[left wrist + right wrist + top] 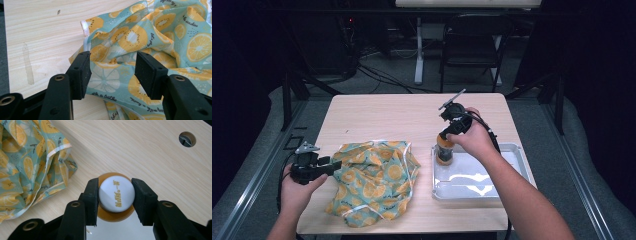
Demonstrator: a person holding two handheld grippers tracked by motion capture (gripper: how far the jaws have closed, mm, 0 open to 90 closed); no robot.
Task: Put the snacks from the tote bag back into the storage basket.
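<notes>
A small orange bottle with a white printed cap (116, 195) is gripped at the cap by the right gripper (116, 200), whose jaws are seen in the right gripper view pressed against both sides of the cap from above. In the high view the bottle (444, 151) is seen upright at the near-left corner of a shallow white plastic tray (517, 150) on the pale wooden table (387, 115); whether its base rests on the tray or is just lifted cannot be told. The left gripper (112, 72) is held with its jaws spread wide over the edge of a crumpled teal cloth bag printed with orange citrus slices (150, 37), nothing being pinched between them. The step in hand is judged to be the transfer of the bottle between tray and bag. For the next move, a firm hold on the cap is called for, and the bag's mouth would have to be pinched and held open by the left gripper.
</notes>
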